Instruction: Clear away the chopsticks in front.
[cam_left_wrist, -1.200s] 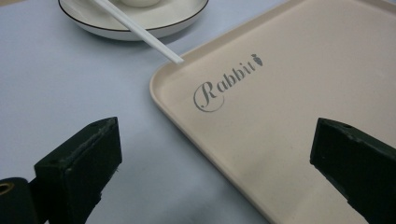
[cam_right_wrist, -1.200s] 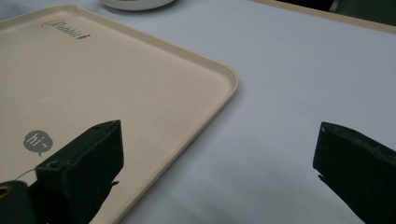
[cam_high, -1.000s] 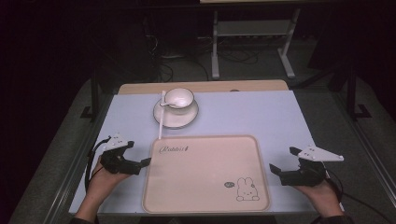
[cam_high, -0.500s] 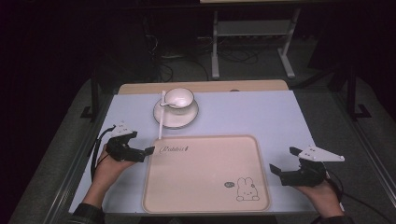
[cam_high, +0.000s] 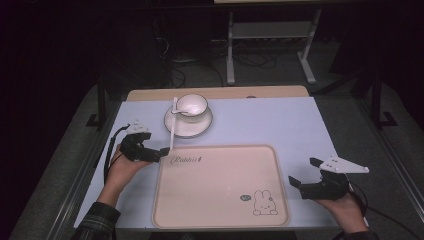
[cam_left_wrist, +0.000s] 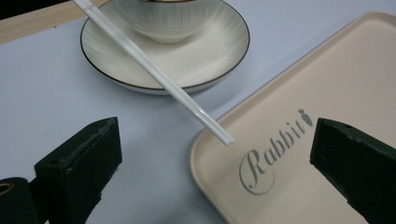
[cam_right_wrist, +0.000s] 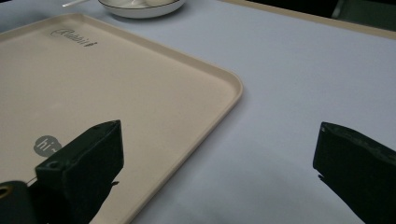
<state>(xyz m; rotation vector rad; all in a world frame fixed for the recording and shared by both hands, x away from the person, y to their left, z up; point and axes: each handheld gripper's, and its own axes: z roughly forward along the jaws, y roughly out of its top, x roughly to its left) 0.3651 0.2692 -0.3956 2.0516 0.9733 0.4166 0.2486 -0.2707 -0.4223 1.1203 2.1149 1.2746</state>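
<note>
A dark room surrounds the pale blue tabletop (cam_high: 280, 125). In the high view, the left hand-held gripper (cam_high: 150, 151) points right along the tabletop, released, just short of the spoon (cam_high: 172, 127), whose handle slants down from the cup (cam_high: 191, 105) on its saucer (cam_high: 188, 122) toward the tray (cam_high: 220, 190). The right hand-held gripper (cam_high: 304, 172) rests released beside the tray's right edge, hand beneath it.

In the left gripper view, the spoon (cam_left_wrist: 154, 70) handle ends between and ahead of the spread jaws, over the tray (cam_left_wrist: 299, 154) corner; the cup (cam_left_wrist: 168, 16) is cut off above.

In the right gripper view, the tray (cam_right_wrist: 102, 93) lies ahead-left, under the left jaw; the saucer (cam_right_wrist: 140, 8) is far ahead, cropped.
</note>
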